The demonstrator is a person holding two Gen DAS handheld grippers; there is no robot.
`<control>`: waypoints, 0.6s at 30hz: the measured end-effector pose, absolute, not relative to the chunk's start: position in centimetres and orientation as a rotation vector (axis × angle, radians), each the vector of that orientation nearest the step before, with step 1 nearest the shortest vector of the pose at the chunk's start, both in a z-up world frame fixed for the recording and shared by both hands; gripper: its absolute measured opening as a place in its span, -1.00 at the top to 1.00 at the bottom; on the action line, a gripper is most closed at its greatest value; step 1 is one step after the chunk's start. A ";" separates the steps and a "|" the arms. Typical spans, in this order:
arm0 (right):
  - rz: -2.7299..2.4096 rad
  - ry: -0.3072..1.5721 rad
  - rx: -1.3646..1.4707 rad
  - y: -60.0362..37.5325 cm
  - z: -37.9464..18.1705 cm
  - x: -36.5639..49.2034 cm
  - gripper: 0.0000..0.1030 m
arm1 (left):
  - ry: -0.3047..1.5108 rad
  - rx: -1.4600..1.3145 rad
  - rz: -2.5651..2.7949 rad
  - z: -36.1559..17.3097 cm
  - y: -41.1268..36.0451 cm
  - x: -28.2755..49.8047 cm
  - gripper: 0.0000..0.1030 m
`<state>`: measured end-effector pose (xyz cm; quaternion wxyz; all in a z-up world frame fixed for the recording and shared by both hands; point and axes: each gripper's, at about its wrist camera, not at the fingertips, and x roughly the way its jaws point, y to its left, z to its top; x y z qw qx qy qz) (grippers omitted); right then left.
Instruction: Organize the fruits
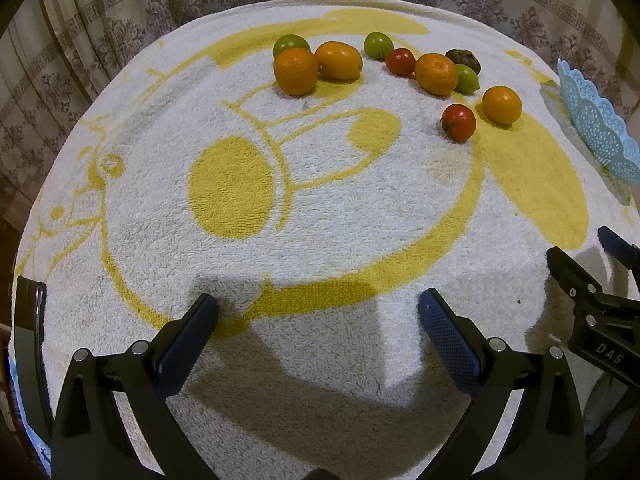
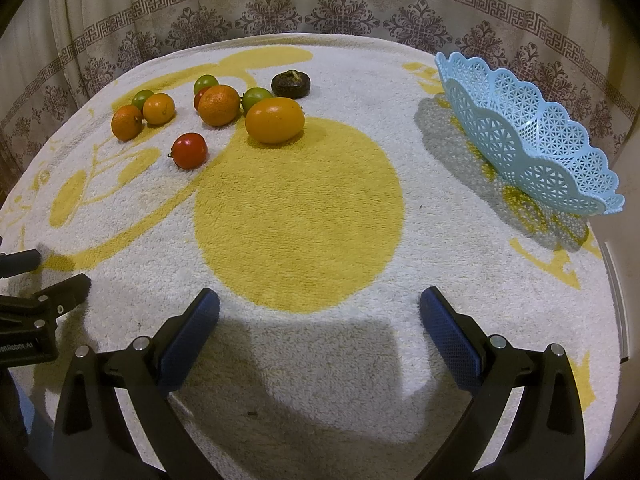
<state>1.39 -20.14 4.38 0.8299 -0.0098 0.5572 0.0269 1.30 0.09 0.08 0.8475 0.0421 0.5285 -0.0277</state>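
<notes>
Several small fruits lie loose at the far side of the towel: oranges, an oval orange fruit, red tomatoes, green ones and a dark brown fruit. A light blue lattice basket stands tilted at the right; its edge shows in the left wrist view. My left gripper is open and empty, low over the near towel. My right gripper is open and empty too, to its right.
A white towel with a yellow cartoon print covers the round table. A patterned curtain hangs close behind it. The right gripper's fingers show in the left view, the left gripper's fingers in the right view.
</notes>
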 end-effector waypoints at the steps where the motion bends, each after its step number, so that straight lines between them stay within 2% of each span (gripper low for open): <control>1: 0.058 1.185 -0.023 -20.2 4.4 1.5 -0.96 | 1.119 0.088 -0.059 0.1 0.1 1.4 -0.91; 12: 0.114 1.273 -0.012 -20.2 4.8 3.6 -0.96 | 1.183 0.097 -0.108 0.4 1.2 4.1 -0.91; 18: 0.156 1.243 0.020 -19.6 7.2 7.5 -0.96 | 1.135 0.073 -0.078 2.4 2.2 7.7 -0.91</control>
